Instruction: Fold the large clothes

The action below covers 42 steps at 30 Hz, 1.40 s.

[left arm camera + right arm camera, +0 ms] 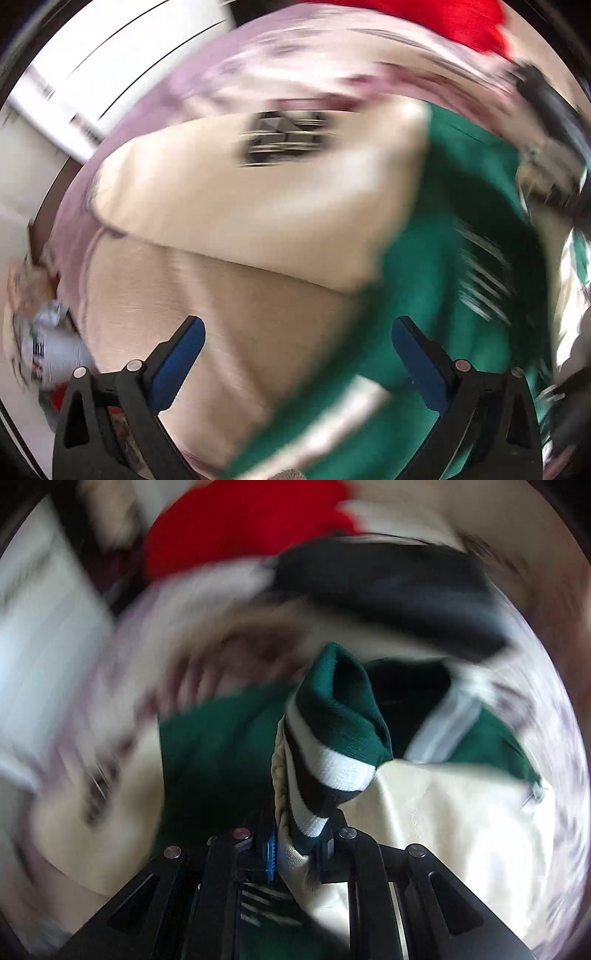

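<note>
Here the right gripper (295, 845) clamps its fingers on the jacket's striped cuff (332, 753); the left gripper (295, 332) hangs open above the jacket (424, 258).

A green and cream jacket (221, 746) lies rumpled on the bed; its striped green, white and black cuff (332, 746) stands bunched upright.

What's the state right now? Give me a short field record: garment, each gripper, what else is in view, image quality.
garment: green and cream jacket with striped knit cuff, spread on a pinkish patterned cover
right gripper: shut on the cuff and cream sleeve
left gripper: open, nothing between its fingers, above the cream sleeve
other items: red cloth at the far side; dark cloth beyond the jacket
image quality: heavy motion blur in both views; fine detail cannot be told
</note>
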### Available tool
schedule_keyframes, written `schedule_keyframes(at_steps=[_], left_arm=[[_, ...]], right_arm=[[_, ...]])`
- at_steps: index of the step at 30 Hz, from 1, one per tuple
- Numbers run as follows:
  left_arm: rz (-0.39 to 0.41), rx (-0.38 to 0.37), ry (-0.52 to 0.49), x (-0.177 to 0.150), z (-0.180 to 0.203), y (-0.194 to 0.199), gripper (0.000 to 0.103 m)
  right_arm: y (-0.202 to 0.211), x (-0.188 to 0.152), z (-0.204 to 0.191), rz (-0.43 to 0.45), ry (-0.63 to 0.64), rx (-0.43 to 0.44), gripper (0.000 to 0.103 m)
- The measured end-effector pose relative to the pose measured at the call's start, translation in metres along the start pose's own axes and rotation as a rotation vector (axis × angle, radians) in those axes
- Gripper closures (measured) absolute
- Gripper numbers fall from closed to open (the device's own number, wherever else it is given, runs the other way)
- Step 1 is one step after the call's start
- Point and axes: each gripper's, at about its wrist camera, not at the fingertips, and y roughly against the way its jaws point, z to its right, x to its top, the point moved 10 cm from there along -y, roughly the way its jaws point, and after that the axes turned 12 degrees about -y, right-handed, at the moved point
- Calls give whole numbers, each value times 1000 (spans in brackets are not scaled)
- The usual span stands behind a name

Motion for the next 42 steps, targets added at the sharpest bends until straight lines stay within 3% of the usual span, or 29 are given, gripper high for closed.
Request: schedule_keyframes(at_steps=[2, 6, 15, 18, 20, 21, 22, 24, 27, 30, 33, 34, 35, 36, 38, 40, 42], left_arm=[[-1, 31, 68, 2, -46, -11, 0], [-8, 58, 135, 2, -106, -27, 0], [-67, 63, 281, -26, -173, -52, 0], [-68, 21, 339, -26, -189, -57, 0], [-39, -74, 407, -21, -195, -61, 0], [-30, -146, 466, -20, -198, -65, 0], [-29, -211, 524, -21, -200, -70, 0], [-44, -386, 699, -25, -202, -87, 0], [-60, -536, 908, -31, -207, -110, 0], [-32, -539, 995, -23, -217, -129, 1], [5, -477, 983, -1, -228, -137, 2], [38, -444, 967, 10, -234, -136, 12], [56, -405, 946, 19, -240, -136, 31], [64, -369, 921, 29, -244, -136, 41], [71, -323, 893, 46, -250, -136, 76], [105, -312, 880, 60, -257, -131, 92], [161, -293, 846, 72, -264, -116, 98]], right_arm=[[-39, -25, -49, -39, 109, -44, 88], [-72, -69, -110, -44, 311, -126, 88], [-39, -82, -132, -33, 403, -122, 84], [-45, -69, -121, -180, 337, -108, 73], [-39, -67, -111, -250, 246, -59, 47], [-34, -67, -105, -278, 197, -26, 40], [-24, -67, -94, -315, 92, 41, 29], [-11, -68, -76, -358, -83, 131, 28], [3, -72, -44, -403, -318, 229, 28], [10, -68, -19, -348, -379, 219, 28], [17, -61, -5, -315, -480, 254, 28], [18, -58, -4, -308, -506, 268, 28], [15, -52, -5, -300, -539, 288, 28], [17, -50, -5, -294, -555, 299, 28], [19, -48, -8, -283, -570, 318, 28], [17, -48, -16, -284, -569, 329, 28], [15, -47, -28, -287, -578, 348, 28]])
